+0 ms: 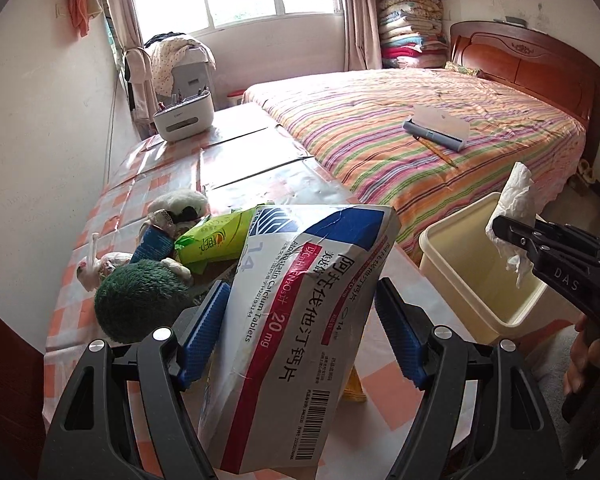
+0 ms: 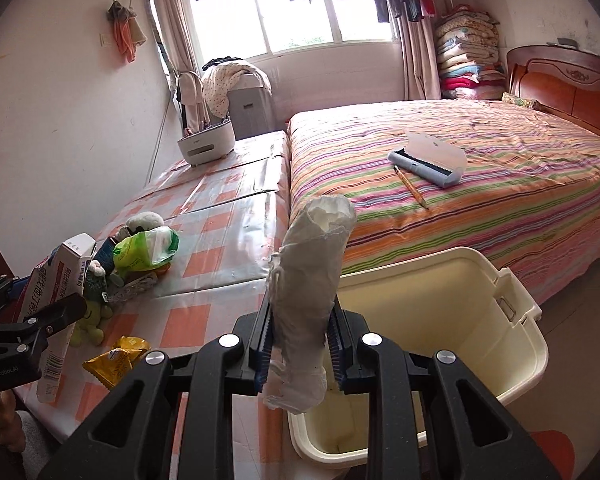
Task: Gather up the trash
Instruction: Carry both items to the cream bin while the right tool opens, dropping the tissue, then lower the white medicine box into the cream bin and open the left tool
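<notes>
A flat medicine box is being held between the blue pads of the left gripper. The jaws are being kept partly open, because the box is wide, and both pads are pressing on its sides. The box is being held up over the table, which is covered with a shiny orange and white checked cloth.

A crumpled white tissue is being squeezed tight by the right gripper. Its jaws are closed almost all the way on the paper. The tissue is being held up just over the near edge of a cream bin. The bin is standing between the table and the striped bed.

More things are lying on the table: a green wipes pack, a yellow wrapper, a fuzzy green toy and a white box of pens at the far end.
</notes>
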The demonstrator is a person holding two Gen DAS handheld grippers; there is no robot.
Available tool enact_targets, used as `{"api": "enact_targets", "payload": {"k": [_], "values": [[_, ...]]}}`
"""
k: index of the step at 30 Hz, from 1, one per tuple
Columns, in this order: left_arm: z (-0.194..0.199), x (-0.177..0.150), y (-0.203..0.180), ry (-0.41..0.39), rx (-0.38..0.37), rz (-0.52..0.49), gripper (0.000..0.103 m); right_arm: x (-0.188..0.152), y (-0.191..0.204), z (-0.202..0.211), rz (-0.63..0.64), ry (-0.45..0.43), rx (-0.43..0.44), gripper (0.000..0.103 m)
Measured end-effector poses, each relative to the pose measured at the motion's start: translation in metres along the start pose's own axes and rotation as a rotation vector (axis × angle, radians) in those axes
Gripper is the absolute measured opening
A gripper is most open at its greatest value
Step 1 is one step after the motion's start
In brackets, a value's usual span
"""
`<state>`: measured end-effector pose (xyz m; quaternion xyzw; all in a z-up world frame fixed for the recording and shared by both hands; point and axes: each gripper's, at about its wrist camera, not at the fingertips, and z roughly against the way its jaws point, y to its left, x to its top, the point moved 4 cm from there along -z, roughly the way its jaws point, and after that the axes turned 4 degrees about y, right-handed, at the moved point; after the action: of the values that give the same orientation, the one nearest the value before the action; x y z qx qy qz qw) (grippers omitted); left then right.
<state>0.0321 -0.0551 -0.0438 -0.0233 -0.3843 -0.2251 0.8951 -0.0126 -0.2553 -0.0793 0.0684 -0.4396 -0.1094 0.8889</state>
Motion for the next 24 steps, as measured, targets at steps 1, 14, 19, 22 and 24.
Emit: {"api": "enact_targets", "payload": {"k": [1,14,19,22,24], "values": [[0.0,0.004,-0.007,-0.007,-0.016,0.002,0.073,0.001,-0.007,-0.001,-0.017,0.0,-0.013,0.024],[-0.013,0.046,-0.088,-0.032,-0.177,-0.011,0.073,0.01,-0.076,-0.019,-0.143,0.047,-0.061,0.04],[-0.024,0.056,-0.108,-0.021,-0.204,-0.022,0.073,0.007,-0.093,-0.013,-0.2,-0.007,-0.065,0.066],[-0.035,0.06,-0.121,-0.002,-0.224,-0.023,0.074,0.007,-0.11,0.002,-0.268,-0.073,-0.091,0.066],[-0.043,0.062,-0.13,0.009,-0.233,-0.03,0.074,0.009,-0.119,0.016,-0.285,-0.139,-0.151,0.066]]}}
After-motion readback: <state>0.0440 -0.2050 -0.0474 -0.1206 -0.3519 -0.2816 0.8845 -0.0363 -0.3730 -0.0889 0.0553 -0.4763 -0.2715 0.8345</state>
